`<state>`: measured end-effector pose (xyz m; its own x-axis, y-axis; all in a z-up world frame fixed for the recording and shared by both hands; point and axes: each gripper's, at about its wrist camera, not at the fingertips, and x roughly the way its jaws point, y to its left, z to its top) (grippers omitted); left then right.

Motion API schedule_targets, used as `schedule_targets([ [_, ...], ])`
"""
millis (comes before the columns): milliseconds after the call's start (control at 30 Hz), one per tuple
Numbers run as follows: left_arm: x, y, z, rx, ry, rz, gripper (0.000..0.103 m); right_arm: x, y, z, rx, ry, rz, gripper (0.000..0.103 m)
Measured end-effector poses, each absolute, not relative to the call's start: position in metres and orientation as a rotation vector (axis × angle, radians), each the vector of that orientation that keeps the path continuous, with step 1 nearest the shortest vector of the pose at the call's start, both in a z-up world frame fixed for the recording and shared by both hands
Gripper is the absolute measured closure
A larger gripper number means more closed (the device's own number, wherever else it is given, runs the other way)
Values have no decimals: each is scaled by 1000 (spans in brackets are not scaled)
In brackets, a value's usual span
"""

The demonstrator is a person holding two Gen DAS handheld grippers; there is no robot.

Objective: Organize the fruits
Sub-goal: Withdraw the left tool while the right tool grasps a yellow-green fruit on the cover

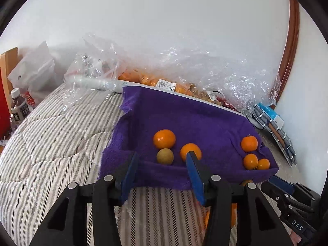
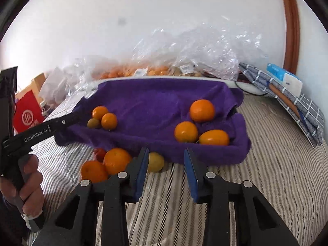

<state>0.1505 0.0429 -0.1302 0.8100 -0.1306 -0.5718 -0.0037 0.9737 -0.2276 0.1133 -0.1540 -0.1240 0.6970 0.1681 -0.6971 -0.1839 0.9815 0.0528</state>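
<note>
Both the left tool point(image 1: 163, 160) and right tool point(image 2: 166, 155) hang spread and empty; the round, firm, smooth oranges point(image 2: 116, 161) on the bed beside the purple towel point(image 2: 155, 102) likely roll, so pinch across the middle.

A grey-and-white striped quilted bedspread point(image 1: 51, 135) covers the bed; a dark-labelled plastic drink bottle point(image 1: 17, 107) and a red paper bag point(image 2: 27, 113) stand beside it.

Plain white wall point(image 1: 164, 20) across frame top, brown wooden trim point(image 1: 292, 47) upper right, striped bedding point(image 1: 51, 127) below.
</note>
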Motion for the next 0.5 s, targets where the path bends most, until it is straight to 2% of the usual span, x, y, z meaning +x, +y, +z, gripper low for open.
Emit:
schedule_targets([
  [200, 135, 65, -134, -248, 658, -69, 54, 122, -138, -140, -55, 844, 202, 68],
  [267, 136, 67, -134, -256, 657, -60, 54, 129, -137, -146, -44, 881, 195, 72],
  [500, 144, 64, -140, -245, 695, -69, 54, 140, -140, -154, 2, 924, 196, 76],
])
